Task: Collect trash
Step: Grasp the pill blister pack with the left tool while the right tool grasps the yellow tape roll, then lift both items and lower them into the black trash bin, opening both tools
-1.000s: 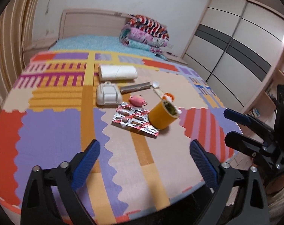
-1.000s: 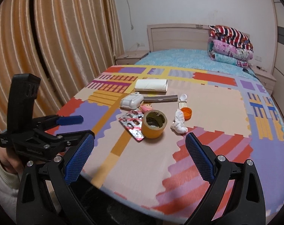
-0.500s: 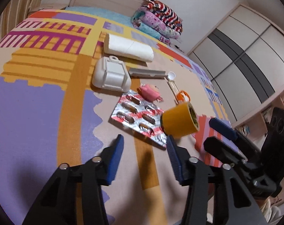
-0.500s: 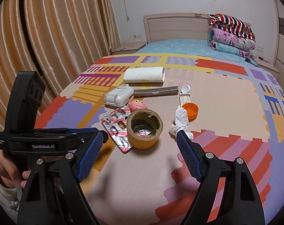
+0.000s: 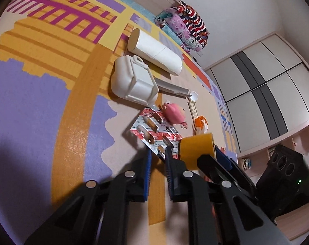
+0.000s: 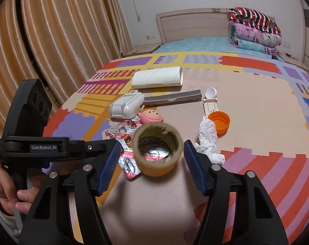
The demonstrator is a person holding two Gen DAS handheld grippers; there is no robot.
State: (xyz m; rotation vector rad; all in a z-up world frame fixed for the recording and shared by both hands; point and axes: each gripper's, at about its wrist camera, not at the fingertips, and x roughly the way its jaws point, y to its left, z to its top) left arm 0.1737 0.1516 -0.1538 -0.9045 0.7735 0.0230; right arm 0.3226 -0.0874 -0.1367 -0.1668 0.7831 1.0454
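I have the right tool [image 6: 149,156] straddling the tape roll [image 6: 157,146], which sits on the patterned bed mat [image 6: 256,110] partly on top of the blister pack [image 6: 121,136]. Its jaws are closing, with the roll between them, but the pads have not touched it yet. My left tool [image 5: 157,159] is closing too, nearly shut, its tips at the near edge of the blister pack [image 5: 154,130] with the foil edge about between them; I cannot tell whether it is pinched yet.

The two tools work side by side, so they could knock each other. If the left lifts the pack first, the roll resting on it may tip or roll away from the right tool. The crumpled tissue [image 6: 208,140] just beside the right pad could get caught in the squeeze.
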